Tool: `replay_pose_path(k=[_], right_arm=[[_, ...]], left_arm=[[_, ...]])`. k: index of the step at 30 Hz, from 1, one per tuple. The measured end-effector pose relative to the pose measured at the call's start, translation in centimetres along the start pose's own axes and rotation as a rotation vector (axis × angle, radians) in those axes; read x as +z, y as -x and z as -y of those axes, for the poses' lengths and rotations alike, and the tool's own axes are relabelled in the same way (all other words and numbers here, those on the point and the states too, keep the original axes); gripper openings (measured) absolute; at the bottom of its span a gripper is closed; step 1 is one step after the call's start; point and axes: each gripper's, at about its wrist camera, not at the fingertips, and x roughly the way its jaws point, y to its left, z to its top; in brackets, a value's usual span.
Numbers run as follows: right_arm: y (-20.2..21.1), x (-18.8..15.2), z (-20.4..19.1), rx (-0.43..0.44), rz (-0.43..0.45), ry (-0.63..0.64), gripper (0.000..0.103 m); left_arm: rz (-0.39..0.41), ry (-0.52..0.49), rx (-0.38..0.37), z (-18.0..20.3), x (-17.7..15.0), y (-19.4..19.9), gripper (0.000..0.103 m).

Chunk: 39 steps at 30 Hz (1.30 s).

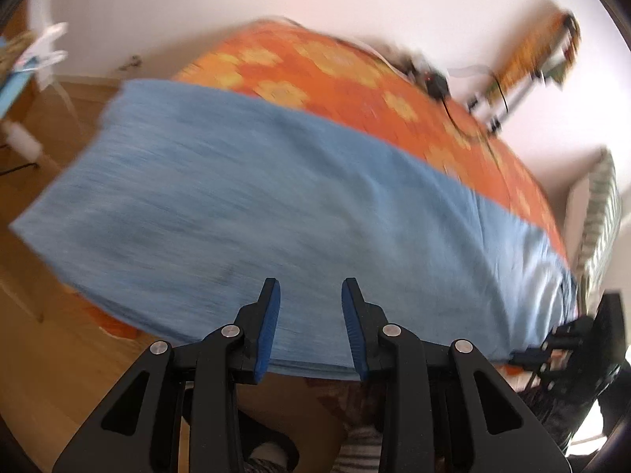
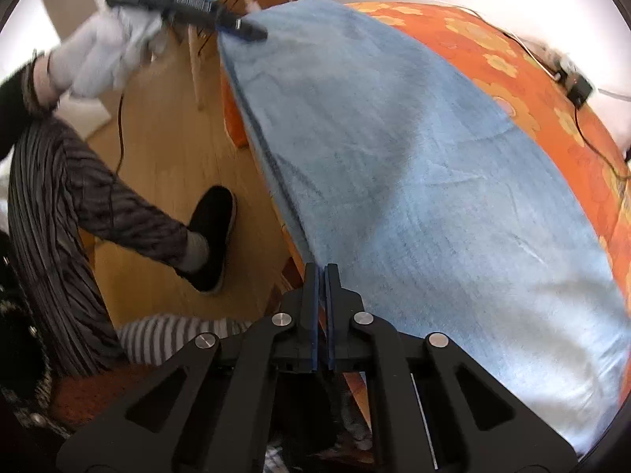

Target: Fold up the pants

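— Denim-blue pants lay along the orange bedspread's near edge, already doubled, we judged.
— Our right gripper pinched their edge; our left gripper gaped.
— Next we needed the left to clamp before folding across.

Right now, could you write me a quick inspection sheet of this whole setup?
Surface: orange flowered bedcover.
Job's things: blue pants spread along the bed's near edge.
Clutter: small black device on the cover.
Grippers: left gripper open over the pants' edge; right gripper shut at the pants' near edge, cloth between the fingers not visible.
Cables: black cable runs from the device.
Surroundings: wooden floor, white wall, radiator.
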Motion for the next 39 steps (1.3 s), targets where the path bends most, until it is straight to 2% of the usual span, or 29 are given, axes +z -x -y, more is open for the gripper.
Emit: replay_pose_path(k=[3, 4, 5, 6, 7, 11, 15, 17, 21, 23, 28, 36, 39], right_arm=[[0.2, 0.8, 0.1, 0.032, -0.037, 0.010, 0.007], [0.7, 1.3, 0.3, 0.059, -0.033, 0.007, 0.010], [1.2, 1.7, 0.4, 0.070, -0.017, 0.004, 0.019], [1.8, 2.3, 0.4, 0.079, 0.007, 0.000, 0.028], [2.4, 2.9, 0.3, 0.091, 0.033, -0.003, 0.031], [3.4, 6.3, -0.3, 0.119, 0.108, -0.001, 0.033], [2.0, 9.7, -1.0, 0.122, 0.121, 0.031, 0.033], [1.1, 11.5, -1.4, 0.122, 0.124, 0.034, 0.033], [-0.9, 14.7, -2.1, 0.149, 0.128, 0.028, 0.033], [-2.0, 16.3, -2.8, 0.157, 0.126, 0.031, 0.033], [-5.2, 18.9, -4.6, 0.184, 0.090, 0.048, 0.033], [-7.6, 20.1, -5.6, 0.201, 0.059, 0.049, 0.033], [-7.8, 20.3, -5.3, 0.196, 0.055, 0.047, 0.033]], left_arm=[[0.064, 0.080, 0.024, -3.3, 0.5, 2.6, 0.031], [0.084, 0.114, 0.033, -4.7, 0.6, 3.5, 0.038], [0.101, 0.146, 0.043, -5.9, 0.5, 4.1, 0.049], [0.119, 0.186, 0.052, -7.3, 0.5, 4.7, 0.051], [0.134, 0.232, 0.055, -8.8, 0.5, 5.1, 0.052], [0.167, 0.374, 0.059, -13.5, 0.0, 5.8, 0.052], [0.180, 0.533, 0.023, -17.9, -0.4, 5.4, 0.052], [0.194, 0.576, 0.011, -19.4, -0.4, 5.3, 0.052], [0.194, 0.606, 0.011, -21.0, -0.4, 4.6, 0.053], [0.186, 0.625, -0.009, -21.8, -0.5, 4.1, 0.060], [0.169, 0.635, -0.045, -22.7, 0.2, 2.6, 0.061], [0.141, 0.697, -0.079, -23.9, 0.1, 0.1, 0.065], [0.167, 0.715, -0.099, -24.2, -0.5, 0.0, 0.062]])
